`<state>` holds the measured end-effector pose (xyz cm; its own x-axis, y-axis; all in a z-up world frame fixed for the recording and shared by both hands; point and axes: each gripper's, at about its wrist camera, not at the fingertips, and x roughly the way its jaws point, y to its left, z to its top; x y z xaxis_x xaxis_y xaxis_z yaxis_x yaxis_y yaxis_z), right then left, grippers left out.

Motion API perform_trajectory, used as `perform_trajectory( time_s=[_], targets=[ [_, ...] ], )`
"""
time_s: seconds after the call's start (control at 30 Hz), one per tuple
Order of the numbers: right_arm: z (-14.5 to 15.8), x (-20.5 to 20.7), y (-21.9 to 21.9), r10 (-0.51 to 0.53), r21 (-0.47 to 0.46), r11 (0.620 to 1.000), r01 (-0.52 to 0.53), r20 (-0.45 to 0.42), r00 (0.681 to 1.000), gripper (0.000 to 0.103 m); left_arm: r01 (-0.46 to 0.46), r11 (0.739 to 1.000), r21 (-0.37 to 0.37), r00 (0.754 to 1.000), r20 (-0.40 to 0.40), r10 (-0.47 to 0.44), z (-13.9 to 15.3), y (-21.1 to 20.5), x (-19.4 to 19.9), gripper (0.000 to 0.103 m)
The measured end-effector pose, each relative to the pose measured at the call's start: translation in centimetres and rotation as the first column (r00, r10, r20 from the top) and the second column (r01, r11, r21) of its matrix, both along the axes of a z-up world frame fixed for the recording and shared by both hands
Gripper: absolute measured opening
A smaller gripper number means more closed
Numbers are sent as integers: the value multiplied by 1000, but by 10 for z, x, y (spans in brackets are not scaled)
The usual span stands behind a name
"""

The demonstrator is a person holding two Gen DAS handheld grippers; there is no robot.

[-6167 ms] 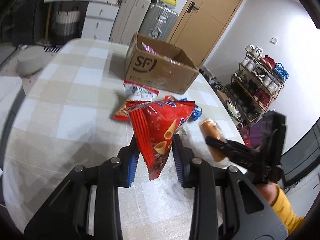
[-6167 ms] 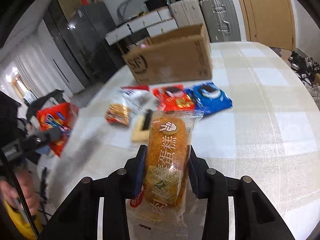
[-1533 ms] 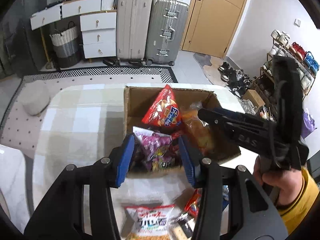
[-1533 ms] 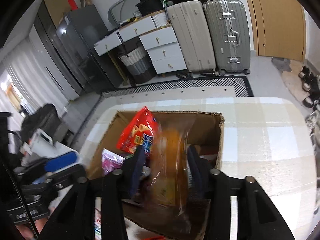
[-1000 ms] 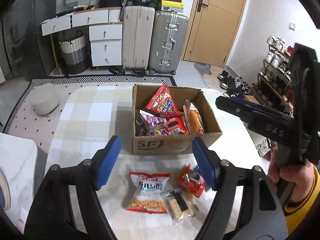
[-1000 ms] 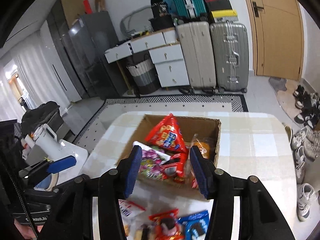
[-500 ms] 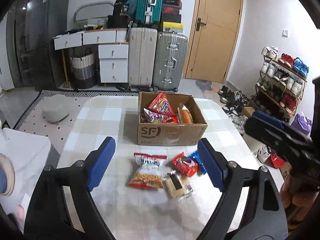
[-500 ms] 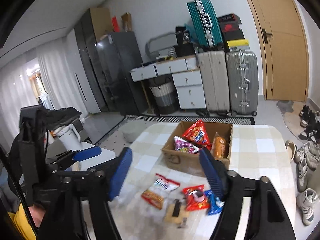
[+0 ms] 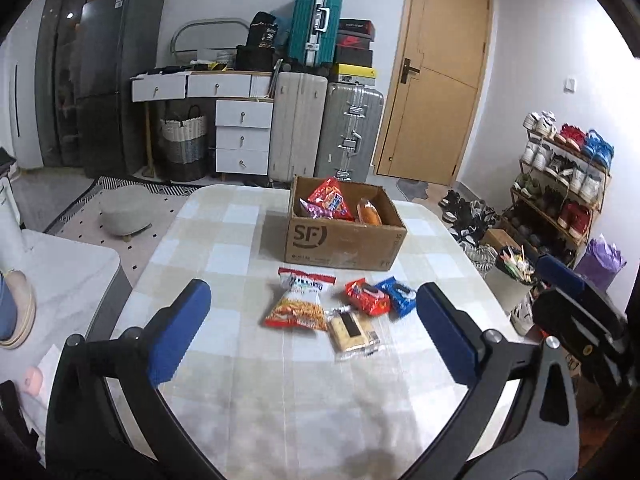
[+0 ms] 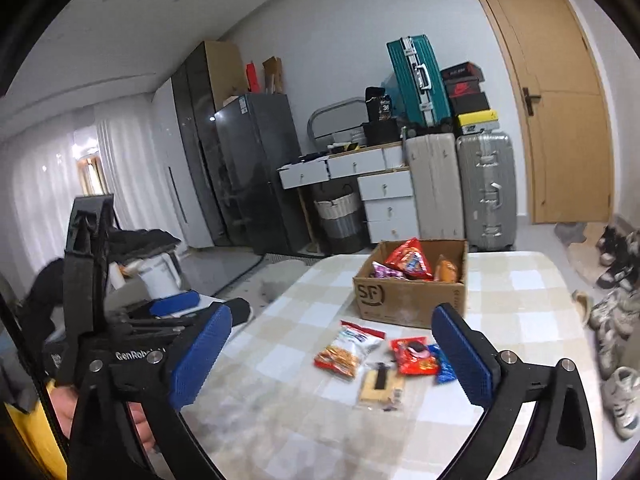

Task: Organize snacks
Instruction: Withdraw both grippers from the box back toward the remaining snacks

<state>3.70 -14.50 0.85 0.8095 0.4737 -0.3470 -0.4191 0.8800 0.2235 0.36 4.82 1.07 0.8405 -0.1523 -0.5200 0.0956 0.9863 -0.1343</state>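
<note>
1. Change: both claws were clamped on snacks a few seconds ago, left on a red cone-chip bag, right on an orange cake pack. Both packs now sit in the cardboard box (image 9: 344,236). Both claws have since pulled back from over the box to well short of it.
2. Left gripper (image 9: 308,332): jaws apart and opening, nothing between them. Hovers above the table's near end.
3. Right gripper (image 10: 332,354): jaws apart and opening, empty too. In the left view it shows at the right edge, off the table's right side.
4. Meaning: one drop-off round looks done, both hands free for the next pick.
5. Box: stands toward the table's (image 9: 208,264) far edge, flaps open. Inside: red chip bag (image 9: 330,200) upright at the back, orange cake pack (image 9: 369,212) toward the right wall, purple pack (image 9: 312,210) on the left. Room left inside, I'd judge.
6. Still loose on the table, mid-surface just in front of the box: white-and-orange snack bag (image 9: 298,302), red cookie pack (image 9: 367,296), blue cookie pack (image 9: 400,295) touching it, clear-wrapped cracker sandwich (image 9: 352,330) nearest the claws.
7. Progress guess: roughly half, four packs left.
</note>
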Motion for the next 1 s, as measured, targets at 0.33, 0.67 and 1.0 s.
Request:
perform_trajectory(
  time_s=[0.33,0.67,1.0],
  targets=[
    [-46,-18,-7,-56,-146,988,57,12,998,102,9,1000,22,996,-91,-6,-45,5,16,103],
    [-78,12,-19,-190,-198,962,187,3,982,102,9,1000,17,980,-200,-5,-93,5,66,103],
    [-101,46,-16,-163,-238,960,149,-39,986,102,2,1000,0,955,-296,-2,-126,9,121,102]
  ],
)
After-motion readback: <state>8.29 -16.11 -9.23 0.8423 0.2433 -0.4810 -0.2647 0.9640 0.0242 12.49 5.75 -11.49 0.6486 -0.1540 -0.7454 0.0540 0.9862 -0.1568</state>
